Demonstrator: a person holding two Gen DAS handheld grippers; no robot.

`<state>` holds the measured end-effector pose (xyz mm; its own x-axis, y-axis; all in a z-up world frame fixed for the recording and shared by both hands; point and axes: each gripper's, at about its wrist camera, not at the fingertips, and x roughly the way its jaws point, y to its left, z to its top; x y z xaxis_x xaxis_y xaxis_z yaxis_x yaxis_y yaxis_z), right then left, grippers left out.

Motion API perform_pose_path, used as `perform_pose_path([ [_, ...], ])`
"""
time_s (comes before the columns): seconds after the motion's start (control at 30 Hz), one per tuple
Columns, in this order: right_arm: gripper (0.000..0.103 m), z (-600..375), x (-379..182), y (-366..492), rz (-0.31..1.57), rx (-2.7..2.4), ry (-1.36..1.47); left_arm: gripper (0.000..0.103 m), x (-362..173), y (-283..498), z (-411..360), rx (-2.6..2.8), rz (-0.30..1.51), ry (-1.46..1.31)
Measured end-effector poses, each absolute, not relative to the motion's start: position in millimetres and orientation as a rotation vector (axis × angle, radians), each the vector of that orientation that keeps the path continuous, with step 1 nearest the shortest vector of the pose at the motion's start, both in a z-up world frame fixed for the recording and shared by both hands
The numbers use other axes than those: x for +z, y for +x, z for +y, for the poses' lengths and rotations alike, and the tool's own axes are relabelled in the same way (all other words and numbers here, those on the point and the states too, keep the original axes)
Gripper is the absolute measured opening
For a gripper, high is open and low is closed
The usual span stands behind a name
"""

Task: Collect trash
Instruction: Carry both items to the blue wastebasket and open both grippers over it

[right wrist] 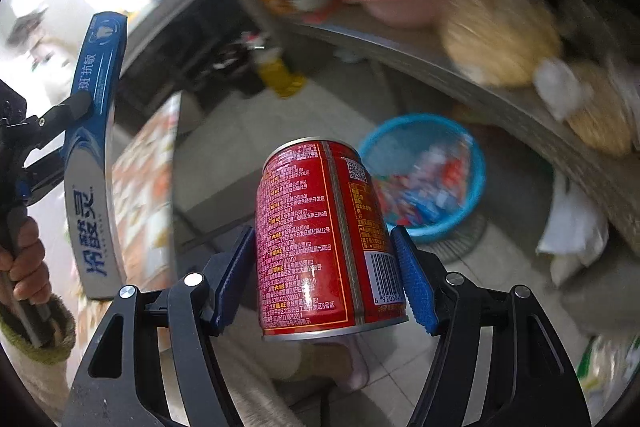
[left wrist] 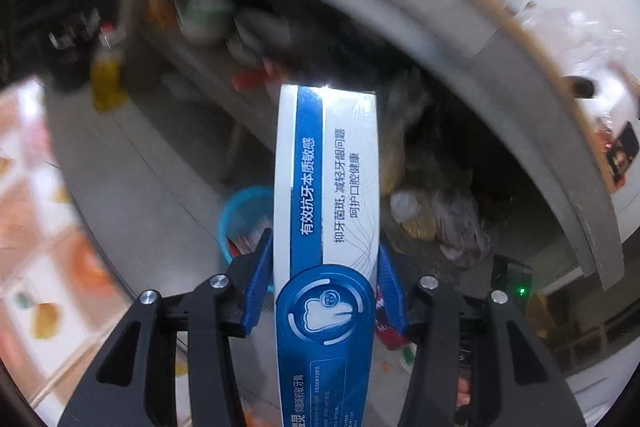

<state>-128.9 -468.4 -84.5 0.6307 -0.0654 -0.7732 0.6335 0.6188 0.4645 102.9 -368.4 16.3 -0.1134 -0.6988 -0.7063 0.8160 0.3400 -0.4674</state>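
Left fingers [left wrist: 324,283] clamp a long toothpaste box [left wrist: 326,211] by its sides, right fingers [right wrist: 324,267] clamp a red can [right wrist: 320,239] around its body, both carried ahead of the fingers above a blue bin [right wrist: 434,179] on the floor, likely for dropping in.

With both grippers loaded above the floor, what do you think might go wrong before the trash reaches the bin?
1. The long blue-and-white toothpaste box sticks far past the left gripper, so it may pivot or miss the small blue plastic basket.
2. The red metal drink can is round and smooth; the right gripper could let it slip.
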Motion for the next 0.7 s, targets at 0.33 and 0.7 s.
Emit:
perform_pose_path([
  [0.33, 0.064, -533.1, -166.3, -119.3, 0.878, -0.539, 0.993, 0.047, -127.7, 128.8, -515.2, -1.161, 1.534, 0.268],
  [0.7, 0.064, -606.0, -256.1, -52.6, 1.024, -0.631, 1.003, 0.073, -172.4, 162.0, -557.8, -1.032, 1.532, 0.27],
])
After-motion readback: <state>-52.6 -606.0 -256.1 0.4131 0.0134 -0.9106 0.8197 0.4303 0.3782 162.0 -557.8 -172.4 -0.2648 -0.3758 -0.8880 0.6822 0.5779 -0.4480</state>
